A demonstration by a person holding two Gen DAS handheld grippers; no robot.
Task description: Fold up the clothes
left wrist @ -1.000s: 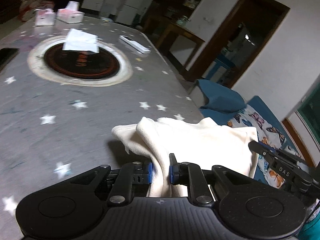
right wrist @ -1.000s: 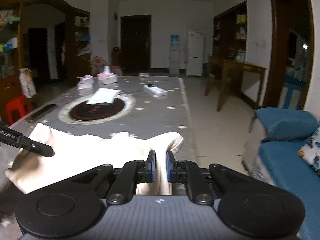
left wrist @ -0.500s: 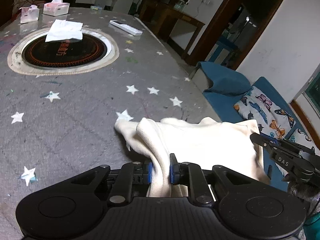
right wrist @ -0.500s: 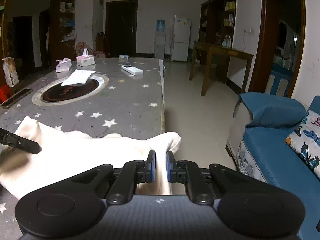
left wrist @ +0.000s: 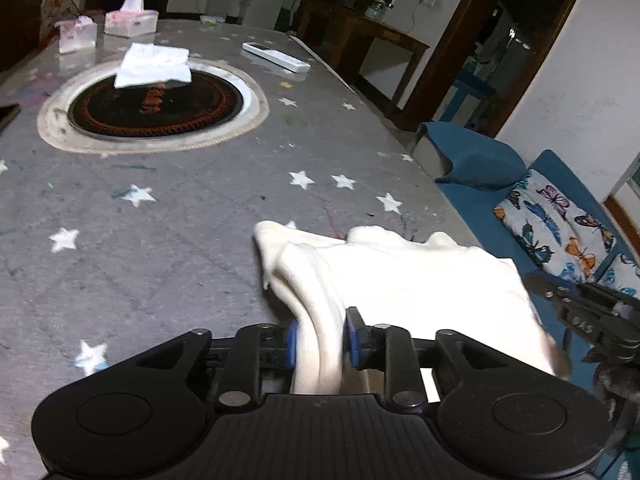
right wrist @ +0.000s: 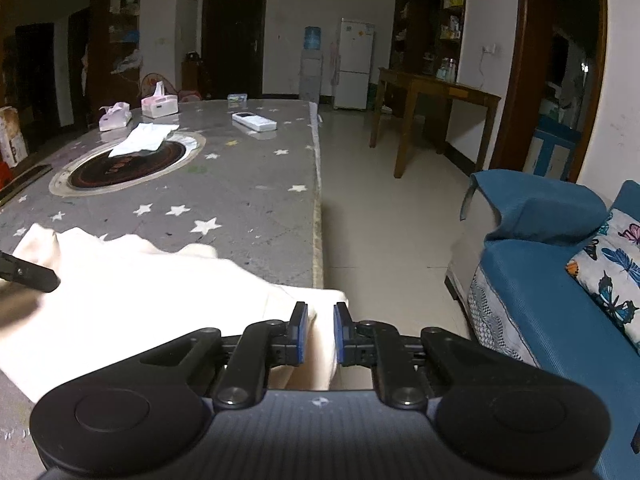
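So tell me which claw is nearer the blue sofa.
Right. The right claw, shut on the cream garment, hangs past the table edge toward the blue sofa; the left claw grips over the tabletop.

- The garment was cream.
- The table cover was grey with white stars.
- The sofa was blue.
- The cushion carried butterflies.

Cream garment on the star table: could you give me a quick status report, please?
Left gripper and right gripper both shut on cream garment. Garment bunched at table near edge. Nothing in the way.
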